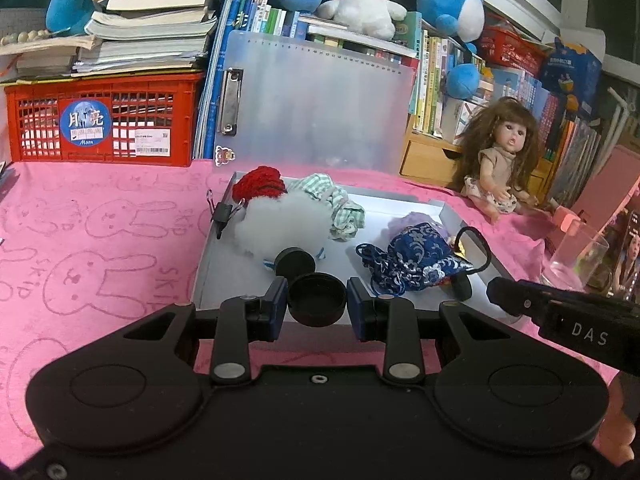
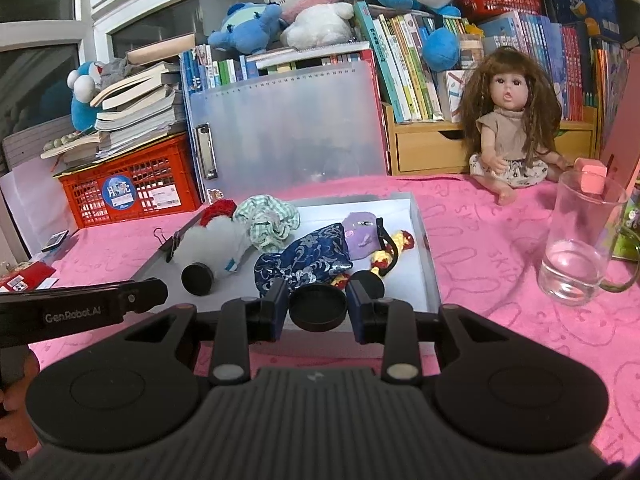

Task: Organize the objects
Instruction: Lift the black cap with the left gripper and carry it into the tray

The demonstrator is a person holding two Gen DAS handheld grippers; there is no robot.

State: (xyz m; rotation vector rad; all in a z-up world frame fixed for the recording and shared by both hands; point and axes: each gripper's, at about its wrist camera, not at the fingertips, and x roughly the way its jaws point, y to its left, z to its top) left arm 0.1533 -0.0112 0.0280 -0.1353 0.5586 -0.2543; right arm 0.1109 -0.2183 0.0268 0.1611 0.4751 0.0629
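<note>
A shallow grey tray (image 1: 212, 248) (image 2: 426, 252) lies on the pink cloth. In it are a white fluffy toy with a red knit top (image 1: 280, 216) (image 2: 212, 236), a green checked cloth (image 1: 340, 208) (image 2: 268, 216), a blue patterned pouch (image 1: 412, 260) (image 2: 308, 260), a purple item (image 2: 360, 236) and a loose black round lid (image 1: 294, 262) (image 2: 197, 278). My left gripper (image 1: 317, 306) is shut on a black round lid (image 1: 317, 304) at the tray's near edge. My right gripper (image 2: 317, 307) is shut on another black round lid (image 2: 317, 306).
A doll (image 1: 500, 160) (image 2: 508, 128) sits behind the tray on the right. A glass mug (image 2: 580, 240) (image 1: 576, 260) stands at right. A red crate (image 1: 104, 120), a clipboard (image 1: 316, 104), books and plush toys line the back. A binder clip (image 1: 224, 212) grips the tray's left wall.
</note>
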